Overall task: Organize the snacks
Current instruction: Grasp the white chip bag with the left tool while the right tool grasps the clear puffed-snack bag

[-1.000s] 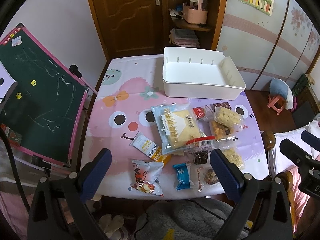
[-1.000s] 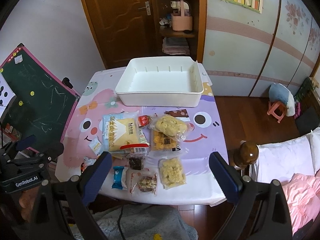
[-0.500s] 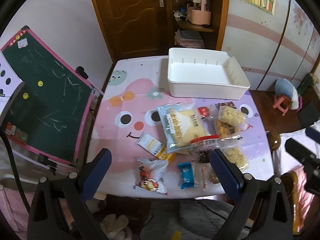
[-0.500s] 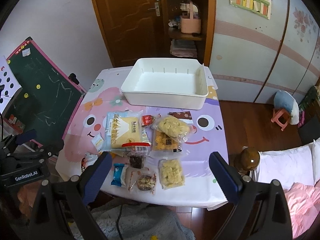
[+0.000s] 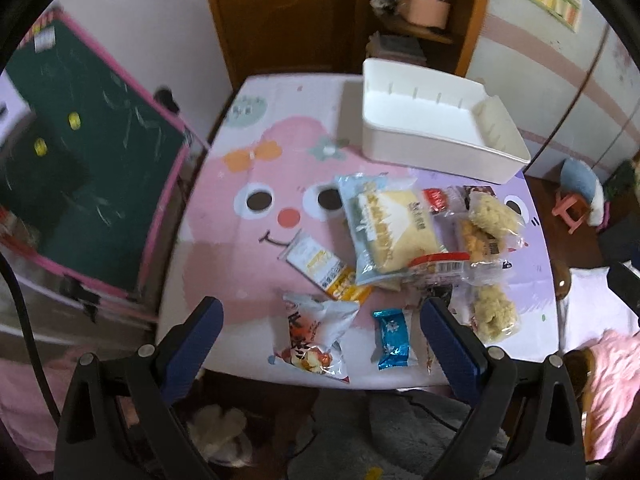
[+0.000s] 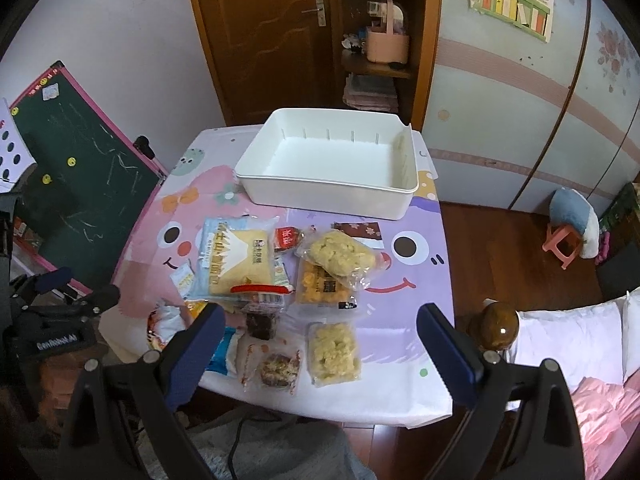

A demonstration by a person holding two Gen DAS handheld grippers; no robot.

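Observation:
An empty white bin (image 5: 436,128) (image 6: 332,164) stands at the far side of the cartoon tablecloth (image 5: 240,216) (image 6: 416,284). Several snack packs lie in front of it: a large yellow cake pack (image 5: 390,228) (image 6: 238,260), a white-and-red snack bag (image 5: 316,340), a small blue pack (image 5: 392,338), and clear bags of pale crisp cakes (image 6: 334,350) (image 5: 494,312). My left gripper (image 5: 320,320) hangs open above the near table edge, over the white-and-red bag and the blue pack. My right gripper (image 6: 320,322) is open too, above the near snacks, holding nothing.
A green chalkboard with a pink frame (image 5: 76,168) (image 6: 76,184) leans at the table's left. A wooden door and shelf (image 6: 376,40) stand behind. A bed with pink bedding and a round wooden post (image 6: 496,326) lie at the right, with a small pink stool (image 6: 562,242) on the floor.
Both grippers have moved closer to the table and lower, so the snacks look bigger. The left wrist view has shifted right and is blurred. Nothing on the table has moved.

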